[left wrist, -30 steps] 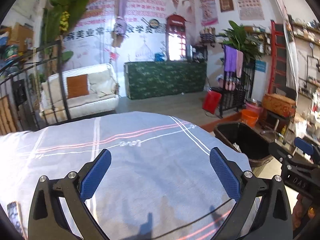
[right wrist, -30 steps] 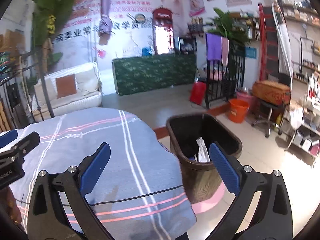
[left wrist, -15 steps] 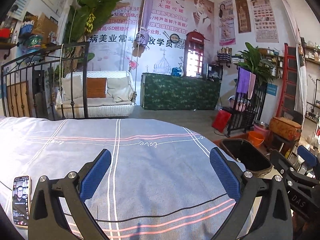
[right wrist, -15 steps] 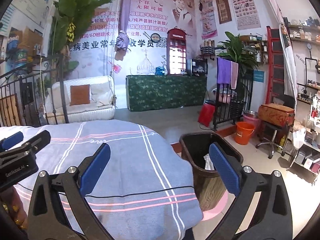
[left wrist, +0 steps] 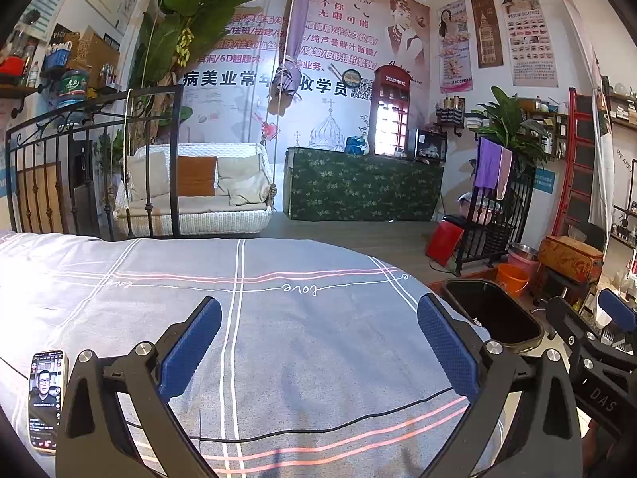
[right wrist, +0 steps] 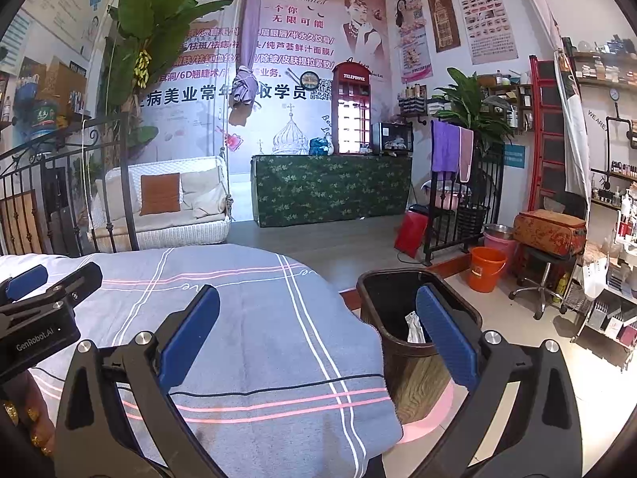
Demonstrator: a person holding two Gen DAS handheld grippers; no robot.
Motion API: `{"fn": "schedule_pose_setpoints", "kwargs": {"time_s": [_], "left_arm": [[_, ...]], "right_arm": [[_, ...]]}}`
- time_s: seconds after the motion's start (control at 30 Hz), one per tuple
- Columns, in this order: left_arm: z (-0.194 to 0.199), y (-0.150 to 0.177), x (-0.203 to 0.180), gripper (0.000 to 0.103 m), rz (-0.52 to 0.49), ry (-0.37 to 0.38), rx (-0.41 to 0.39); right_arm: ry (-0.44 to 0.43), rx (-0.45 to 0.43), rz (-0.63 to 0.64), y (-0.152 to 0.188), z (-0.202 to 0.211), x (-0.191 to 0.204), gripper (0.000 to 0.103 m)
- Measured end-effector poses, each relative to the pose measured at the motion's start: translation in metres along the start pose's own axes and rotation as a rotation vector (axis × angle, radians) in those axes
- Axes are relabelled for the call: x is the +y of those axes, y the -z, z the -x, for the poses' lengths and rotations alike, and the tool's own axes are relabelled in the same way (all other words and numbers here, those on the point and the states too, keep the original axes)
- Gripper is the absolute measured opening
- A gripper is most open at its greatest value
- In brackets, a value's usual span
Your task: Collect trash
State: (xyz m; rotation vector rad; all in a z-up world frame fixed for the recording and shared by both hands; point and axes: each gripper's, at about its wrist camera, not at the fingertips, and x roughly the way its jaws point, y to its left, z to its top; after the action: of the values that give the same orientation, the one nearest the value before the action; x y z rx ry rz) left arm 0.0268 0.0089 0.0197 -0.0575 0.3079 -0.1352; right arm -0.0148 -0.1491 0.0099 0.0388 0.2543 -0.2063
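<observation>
— Since both grabbers, left and right, are wide open and hold nothing, what could go wrong?
— One wrapper lies in the bin beside the bed; no other trash shows; they might grab the phone by mistake.

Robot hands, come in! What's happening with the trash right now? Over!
Left gripper and right gripper: jaws open, holding nothing. Trash bin beside bed, white wrapper inside. Phone and black cable lying on bedsheet.
</observation>
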Motion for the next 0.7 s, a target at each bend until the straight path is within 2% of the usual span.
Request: {"fn": "schedule_pose_setpoints", "kwargs": {"time_s": [0.7], "left_arm": [[0.0026, 0.0016, 0.0056, 0.098, -0.004, -0.010, -0.002]], "right_arm": [[0.014, 0.004, -0.008, 0.0002, -0.0012, -0.0045, 0.097]]}}
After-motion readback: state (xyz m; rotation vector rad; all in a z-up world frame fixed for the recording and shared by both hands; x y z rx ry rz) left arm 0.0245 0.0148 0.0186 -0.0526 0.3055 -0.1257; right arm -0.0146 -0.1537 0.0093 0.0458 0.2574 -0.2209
